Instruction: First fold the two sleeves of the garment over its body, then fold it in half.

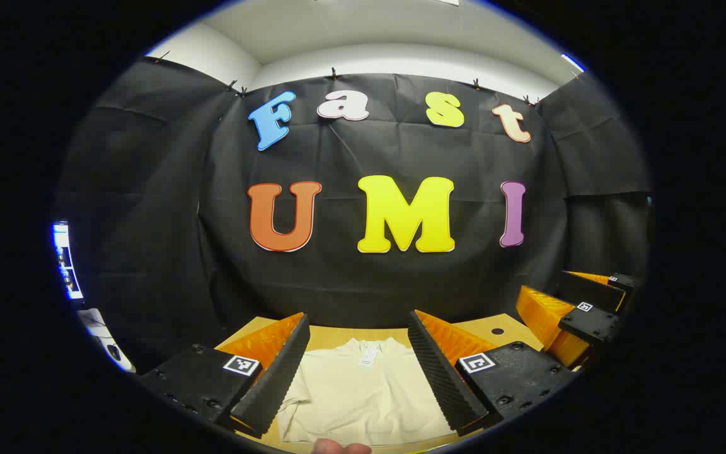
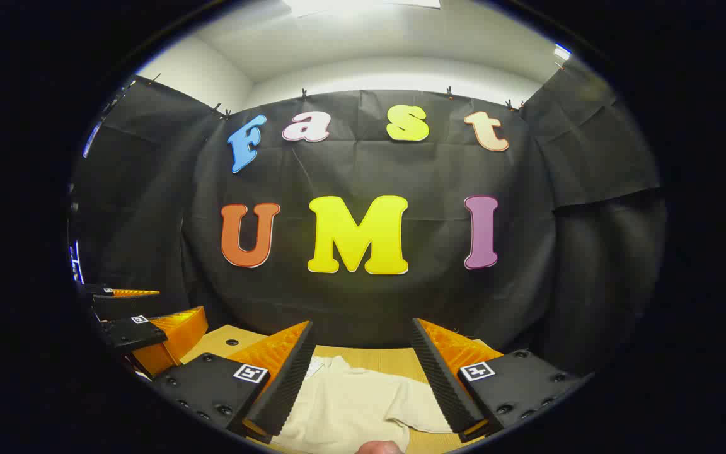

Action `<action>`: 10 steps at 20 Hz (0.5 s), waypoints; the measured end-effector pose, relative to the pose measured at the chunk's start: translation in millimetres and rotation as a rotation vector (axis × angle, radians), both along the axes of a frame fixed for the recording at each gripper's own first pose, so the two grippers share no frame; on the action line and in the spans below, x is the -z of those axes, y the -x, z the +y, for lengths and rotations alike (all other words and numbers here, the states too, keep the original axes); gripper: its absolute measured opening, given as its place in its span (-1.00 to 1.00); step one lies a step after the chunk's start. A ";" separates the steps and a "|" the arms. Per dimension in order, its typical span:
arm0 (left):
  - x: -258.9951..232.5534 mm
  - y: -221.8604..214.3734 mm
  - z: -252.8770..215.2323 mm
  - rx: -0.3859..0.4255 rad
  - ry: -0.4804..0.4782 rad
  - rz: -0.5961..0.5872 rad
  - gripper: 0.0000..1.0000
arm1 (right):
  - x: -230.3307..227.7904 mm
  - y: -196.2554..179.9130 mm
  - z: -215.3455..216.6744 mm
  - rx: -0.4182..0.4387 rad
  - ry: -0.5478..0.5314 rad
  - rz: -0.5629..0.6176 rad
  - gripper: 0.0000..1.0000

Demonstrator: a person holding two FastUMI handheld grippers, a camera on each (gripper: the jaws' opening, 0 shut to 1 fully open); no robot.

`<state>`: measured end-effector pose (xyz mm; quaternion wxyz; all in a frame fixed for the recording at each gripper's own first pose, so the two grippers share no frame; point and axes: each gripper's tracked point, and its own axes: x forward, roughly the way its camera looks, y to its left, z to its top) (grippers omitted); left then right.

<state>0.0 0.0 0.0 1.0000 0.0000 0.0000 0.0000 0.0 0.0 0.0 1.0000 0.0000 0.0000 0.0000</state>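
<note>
Shirt of soft cream cloth (image 1: 363,394) lies flat on the wooden bench (image 1: 331,337), below and ahead of me. My left gripper (image 1: 363,378) and right gripper (image 2: 360,391) hover wide open, holding nothing. A sleeve (image 2: 416,400) lies nearest my right one.

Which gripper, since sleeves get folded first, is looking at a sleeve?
The right gripper: a sleeve of the cream garment spreads between its open fingers. The left gripper faces the collar with its tag instead.
</note>
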 end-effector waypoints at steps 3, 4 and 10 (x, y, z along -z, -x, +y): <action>-3.7 -2.1 0.0 0.001 0.011 -0.008 0.97 | 0.2 -1.6 0.4 0.003 -0.007 -0.001 0.89; -2.2 -3.3 0.4 -0.001 0.012 -0.007 0.97 | -1.4 -2.1 -0.2 0.004 -0.005 -0.003 0.89; -6.3 -7.4 -2.0 0.004 0.013 -0.018 0.97 | -0.9 -1.9 -2.1 0.009 -0.016 0.001 0.89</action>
